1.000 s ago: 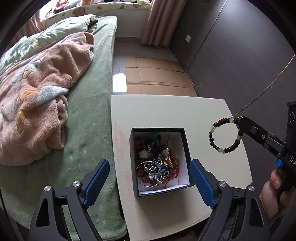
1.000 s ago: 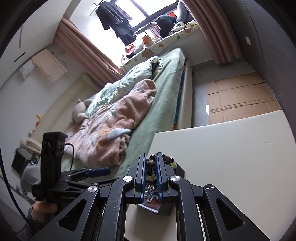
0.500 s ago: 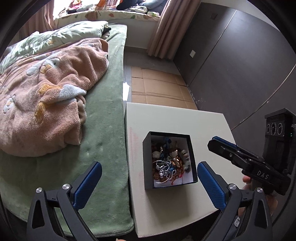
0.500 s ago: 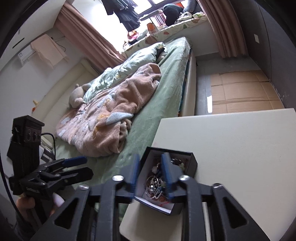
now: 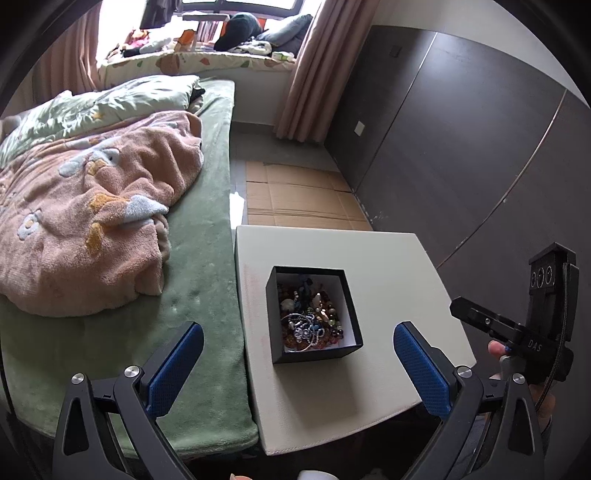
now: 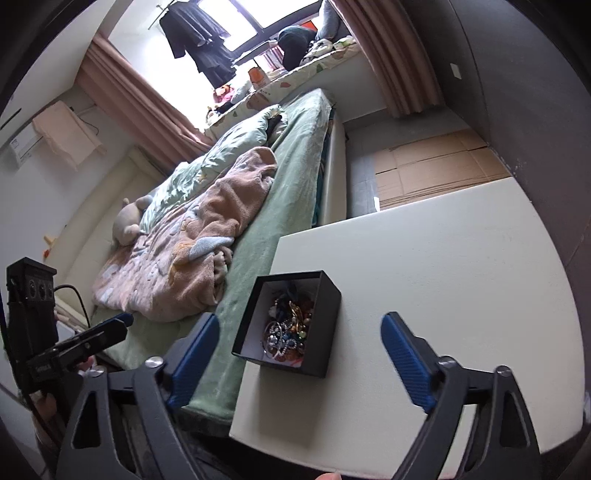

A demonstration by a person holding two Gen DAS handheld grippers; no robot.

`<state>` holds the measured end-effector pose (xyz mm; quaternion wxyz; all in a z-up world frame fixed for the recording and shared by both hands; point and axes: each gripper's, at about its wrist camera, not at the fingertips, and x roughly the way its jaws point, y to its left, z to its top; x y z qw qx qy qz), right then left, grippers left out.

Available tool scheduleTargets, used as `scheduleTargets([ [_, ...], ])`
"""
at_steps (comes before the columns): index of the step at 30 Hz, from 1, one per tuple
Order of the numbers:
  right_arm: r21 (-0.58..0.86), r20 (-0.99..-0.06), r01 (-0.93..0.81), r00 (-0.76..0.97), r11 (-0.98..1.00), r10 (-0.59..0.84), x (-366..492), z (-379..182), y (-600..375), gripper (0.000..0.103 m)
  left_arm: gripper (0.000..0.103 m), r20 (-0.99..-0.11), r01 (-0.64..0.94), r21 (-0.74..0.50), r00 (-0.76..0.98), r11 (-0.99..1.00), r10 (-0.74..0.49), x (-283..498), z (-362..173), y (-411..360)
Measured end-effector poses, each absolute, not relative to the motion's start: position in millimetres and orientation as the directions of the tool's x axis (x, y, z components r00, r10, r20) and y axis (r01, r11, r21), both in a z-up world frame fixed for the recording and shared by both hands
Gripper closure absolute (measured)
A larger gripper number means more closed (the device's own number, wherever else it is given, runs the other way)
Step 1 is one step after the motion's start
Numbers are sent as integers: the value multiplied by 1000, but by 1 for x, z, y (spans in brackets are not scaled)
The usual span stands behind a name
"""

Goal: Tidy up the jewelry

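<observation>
Daylight comes in through the window (image 6: 236, 26) at the far end of the room, which is blown out to near white in both views. The light is soft and even across the bed (image 5: 199, 258) and the pale desk (image 5: 388, 266). The box (image 5: 314, 354) throws a faint, diffuse shadow onto the desk on its near side. A bright patch of glare sits on the floor (image 5: 236, 206) just beside the bed. The dark wall (image 5: 461, 140) is dimmer, with a mild sheen. Both views are sharp in the middle. Fisheye distortion bends straight edges strongly toward the rim, and the corners fall off into black.
</observation>
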<state>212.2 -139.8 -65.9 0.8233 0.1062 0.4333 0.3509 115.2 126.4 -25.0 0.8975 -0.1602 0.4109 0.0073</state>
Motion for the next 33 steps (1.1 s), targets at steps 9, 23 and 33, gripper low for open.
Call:
scheduleTargets([
  [9,375,-660,-452,483,810,575,159,-34,-177,4,0,-705,-135,-203,707,970,-48,81,-11,104],
  [23,222,-663,-442,586,869,467,88,1,-201,0,0,-640,-96,-174,768,980,-38,16,10,78],
  [33,177,-625,-435,643,883,442,44,13,-219,0,0,-596,-88,-115,803,989,2,-19,20,59],
])
